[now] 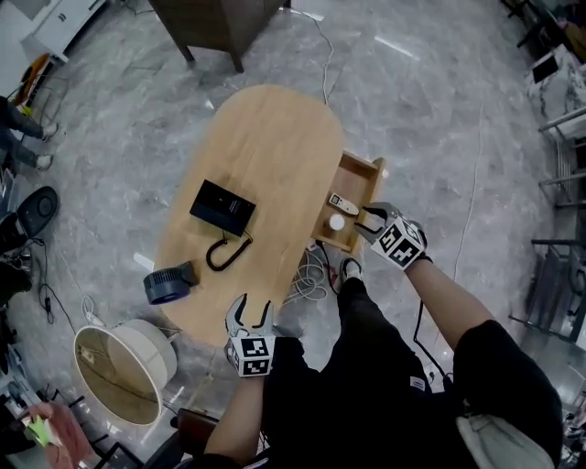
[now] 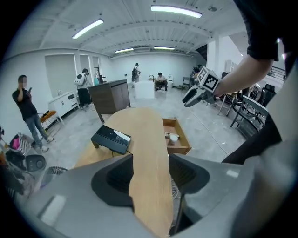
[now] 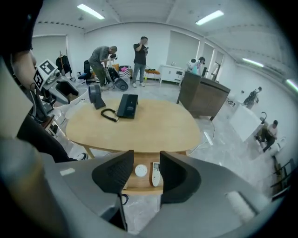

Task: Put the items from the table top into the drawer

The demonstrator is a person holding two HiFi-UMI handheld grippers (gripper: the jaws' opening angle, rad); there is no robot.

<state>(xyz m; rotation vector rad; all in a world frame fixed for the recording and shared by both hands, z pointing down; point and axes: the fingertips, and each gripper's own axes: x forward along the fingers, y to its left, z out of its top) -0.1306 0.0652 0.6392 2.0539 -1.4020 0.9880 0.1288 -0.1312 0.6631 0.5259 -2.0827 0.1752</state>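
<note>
A black desk phone (image 1: 222,207) with a curled cord (image 1: 224,252) lies on the oval wooden table (image 1: 275,137); a small blue fan (image 1: 169,282) stands near the table's edge. The open wooden drawer (image 1: 364,192) on the table's right side holds a white remote (image 1: 343,202) and a white round puck (image 1: 336,222). My right gripper (image 1: 371,223) hovers open just above the drawer's front, and in the right gripper view the puck (image 3: 140,170) and remote (image 3: 155,173) show between its jaws. My left gripper (image 1: 249,316) is open and empty at the table's near end.
A round cream lampshade (image 1: 124,371) stands on the floor at lower left. White cables (image 1: 311,275) trail under the table beside the drawer. A dark cabinet (image 1: 215,23) stands beyond the table's far end. People stand farther off in the room (image 3: 139,58).
</note>
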